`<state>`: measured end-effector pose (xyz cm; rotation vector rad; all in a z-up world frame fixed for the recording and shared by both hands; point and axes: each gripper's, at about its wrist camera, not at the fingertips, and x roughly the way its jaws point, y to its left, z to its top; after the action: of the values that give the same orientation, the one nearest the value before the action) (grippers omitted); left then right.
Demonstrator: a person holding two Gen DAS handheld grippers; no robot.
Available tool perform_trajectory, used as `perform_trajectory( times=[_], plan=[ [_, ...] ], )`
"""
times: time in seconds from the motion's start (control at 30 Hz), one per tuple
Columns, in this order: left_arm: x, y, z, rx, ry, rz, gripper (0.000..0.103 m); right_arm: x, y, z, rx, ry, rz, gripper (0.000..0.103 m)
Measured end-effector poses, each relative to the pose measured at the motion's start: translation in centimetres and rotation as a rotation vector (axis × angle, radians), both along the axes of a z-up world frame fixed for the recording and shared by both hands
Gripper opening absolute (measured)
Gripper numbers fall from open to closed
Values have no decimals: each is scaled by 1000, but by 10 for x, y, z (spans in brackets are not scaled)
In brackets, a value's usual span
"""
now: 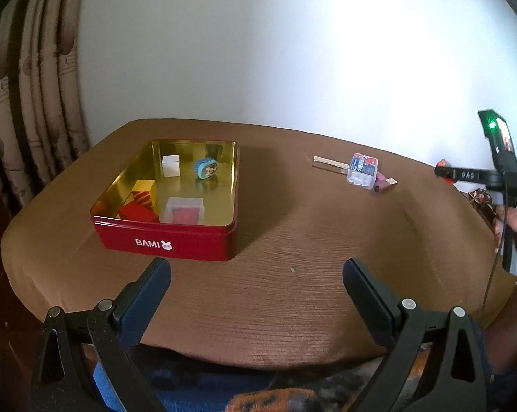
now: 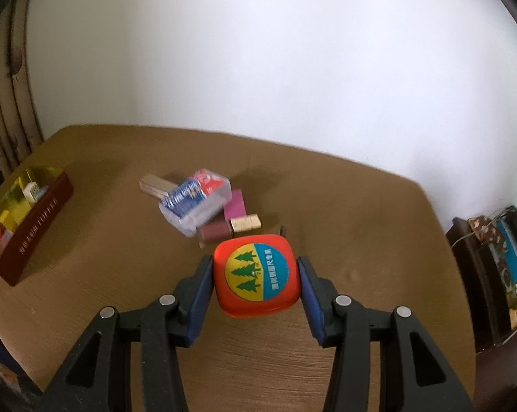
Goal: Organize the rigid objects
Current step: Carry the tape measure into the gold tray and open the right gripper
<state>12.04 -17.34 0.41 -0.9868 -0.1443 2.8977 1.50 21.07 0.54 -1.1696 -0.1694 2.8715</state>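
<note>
My right gripper (image 2: pixel 255 279) is shut on an orange tape measure (image 2: pixel 256 276) with a yellow and blue tree label, held above the brown table (image 2: pixel 344 206). It also shows in the left wrist view (image 1: pixel 445 171) at the far right. Just beyond lies a pile: a clear plastic card box (image 2: pixel 196 202), a pink block (image 2: pixel 236 207), a maroon block (image 2: pixel 215 233) and a small wooden block (image 2: pixel 246 223). A red BAMI tin (image 1: pixel 165 237) with a gold inside holds several small items at the left. My left gripper (image 1: pixel 256 274) is open and empty above the table's near side.
A wooden strip (image 1: pixel 329 163) lies behind the card box (image 1: pixel 361 168). Curtains (image 1: pixel 28 103) hang at the left, a white wall stands behind. Dark furniture with clutter (image 2: pixel 498 257) stands off the table's right edge. The tin also shows at the left in the right wrist view (image 2: pixel 35 226).
</note>
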Motion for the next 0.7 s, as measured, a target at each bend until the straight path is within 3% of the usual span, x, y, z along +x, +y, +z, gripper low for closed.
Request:
perform_trajectory(
  times=[0.23,0.7],
  plan=[
    [3,-6,1,18,-8,26,99,9,-27,36,34,50,26,48],
    [7,-8,4,27,-5,40,99,0,-100,72,79,97,104,48]
  ],
)
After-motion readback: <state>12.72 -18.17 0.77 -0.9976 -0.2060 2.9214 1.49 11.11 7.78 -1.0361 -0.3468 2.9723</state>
